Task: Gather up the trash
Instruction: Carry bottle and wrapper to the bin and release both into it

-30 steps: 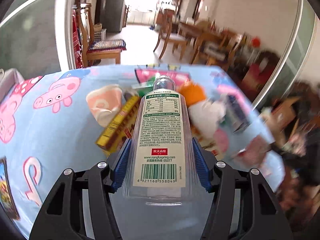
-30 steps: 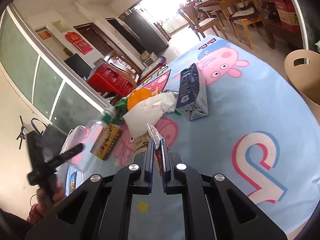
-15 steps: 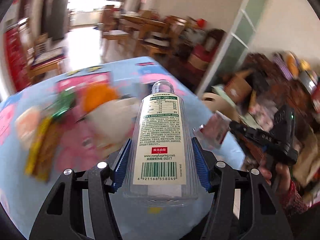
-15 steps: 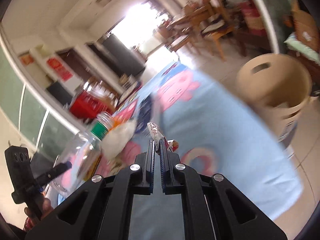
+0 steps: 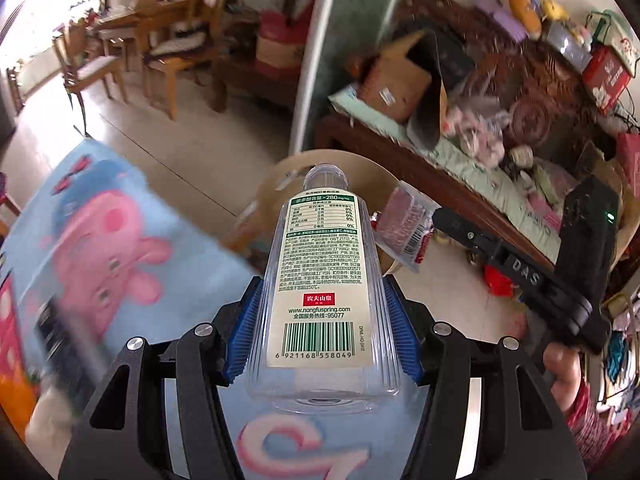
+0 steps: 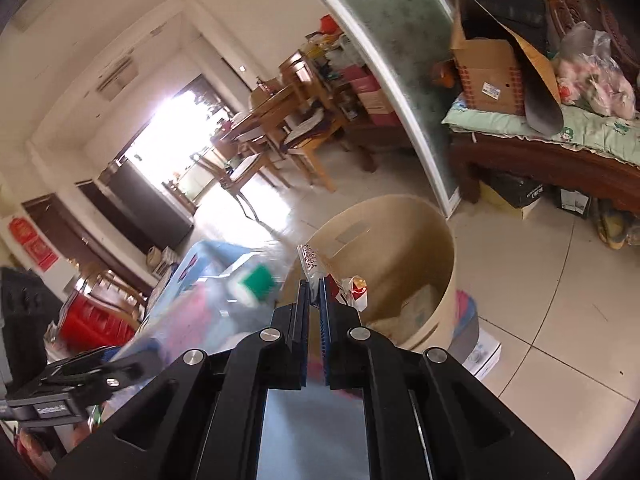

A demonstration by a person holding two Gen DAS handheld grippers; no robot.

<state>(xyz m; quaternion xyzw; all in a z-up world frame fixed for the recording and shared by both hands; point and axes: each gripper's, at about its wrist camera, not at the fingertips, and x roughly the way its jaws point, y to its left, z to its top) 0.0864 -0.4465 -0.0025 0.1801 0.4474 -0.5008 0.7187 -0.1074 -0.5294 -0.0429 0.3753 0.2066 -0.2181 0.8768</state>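
My left gripper (image 5: pixel 322 316) is shut on a clear plastic bottle (image 5: pixel 322 272) with a green and white label, its neck pointing away over the table edge toward a round tan trash bin (image 5: pixel 276 192). My right gripper (image 6: pixel 314 292) is shut on a thin snack wrapper (image 6: pixel 310 258) and holds it just before the open bin (image 6: pixel 436 248), which has some trash inside. In the left wrist view the right gripper (image 5: pixel 440 216) holds the pink wrapper (image 5: pixel 406 228) to the right of the bottle. The bottle (image 6: pixel 224 304) shows blurred at the left of the right wrist view.
The table has a blue cartoon-pig cloth (image 5: pixel 100 256). A dark wooden bench (image 6: pixel 560 160) piled with a cardboard box (image 6: pixel 488 72) and bags stands behind the bin. Wooden chairs (image 5: pixel 160 52) and a dining table stand farther back on the tiled floor (image 6: pixel 560 300).
Both grippers have swung right from the trash pile on the table to the table edge, toward the bin, still holding the bottle and the wrapper.
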